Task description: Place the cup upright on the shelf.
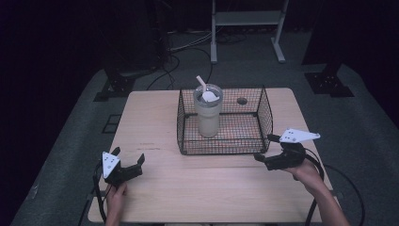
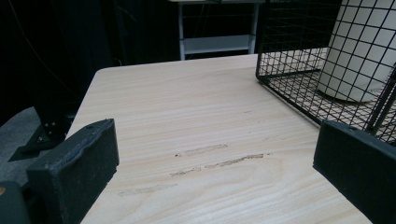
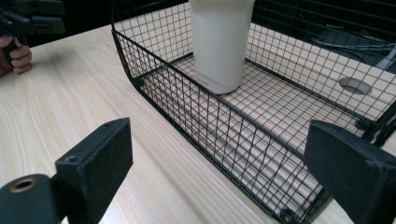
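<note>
A black wire-mesh basket (image 1: pixel 263 117) with an open top sits on the far half of the pale wooden desk (image 1: pixel 197 188), and a tall cream tumbler (image 1: pixel 208 115) with a clear lid and a white straw stands upright inside it, toward the basket's left end. The left hand-held gripper (image 1: pixel 128 157) rests low over the near left part of the desk, well apart from the basket, its two black jaws spread wide with nothing between them; the left gripper view looks across bare wood with a few faint scuff marks (image 2: pixel 219 161) toward the basket's near corner. The right hand-held gripper (image 1: pixel 266 147) sits just beside the basket's near right corner, jaws likewise wide open and empty, aimed at the mesh wall. A round hole (image 3: pixel 353 85) in the desk lies behind the basket
</note>
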Tool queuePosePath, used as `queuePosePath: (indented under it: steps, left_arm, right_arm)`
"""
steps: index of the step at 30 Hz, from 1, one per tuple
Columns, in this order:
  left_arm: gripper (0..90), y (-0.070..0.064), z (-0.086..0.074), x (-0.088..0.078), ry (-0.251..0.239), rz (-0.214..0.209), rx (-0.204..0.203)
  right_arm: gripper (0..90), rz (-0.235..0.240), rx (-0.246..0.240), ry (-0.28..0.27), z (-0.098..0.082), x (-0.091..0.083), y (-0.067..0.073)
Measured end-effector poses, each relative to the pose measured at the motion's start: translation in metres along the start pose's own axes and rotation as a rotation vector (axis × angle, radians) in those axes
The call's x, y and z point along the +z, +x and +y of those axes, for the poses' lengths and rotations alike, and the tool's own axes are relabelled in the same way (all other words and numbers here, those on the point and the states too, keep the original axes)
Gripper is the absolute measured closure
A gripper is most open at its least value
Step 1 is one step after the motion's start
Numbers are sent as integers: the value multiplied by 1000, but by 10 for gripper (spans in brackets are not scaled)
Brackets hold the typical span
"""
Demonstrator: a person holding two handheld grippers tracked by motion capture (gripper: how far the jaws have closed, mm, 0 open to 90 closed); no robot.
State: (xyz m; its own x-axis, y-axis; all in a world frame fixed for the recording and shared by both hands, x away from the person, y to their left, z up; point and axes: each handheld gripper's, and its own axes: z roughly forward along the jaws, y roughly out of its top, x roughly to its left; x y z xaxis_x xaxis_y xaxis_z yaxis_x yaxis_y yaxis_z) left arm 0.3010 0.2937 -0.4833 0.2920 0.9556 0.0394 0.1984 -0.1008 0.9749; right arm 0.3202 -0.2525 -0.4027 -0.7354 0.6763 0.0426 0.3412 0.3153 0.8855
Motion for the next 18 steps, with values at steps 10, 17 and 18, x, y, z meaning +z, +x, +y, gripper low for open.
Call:
queuePosePath:
  steps: [10, 17, 18]
  left_arm:
    - [0, 0, 0, 0, 1, 1, 1]
    - [0, 0, 0, 0, 1, 1, 0]
    - [0, 0, 0, 0, 1, 1, 1]
  right_arm:
    - [76, -12, 27, -3, -17, -6, -1]
    - [76, -22, 36, 3, -28, -10, -2]
    - [76, -24, 40, 2, -30, -11, -2]
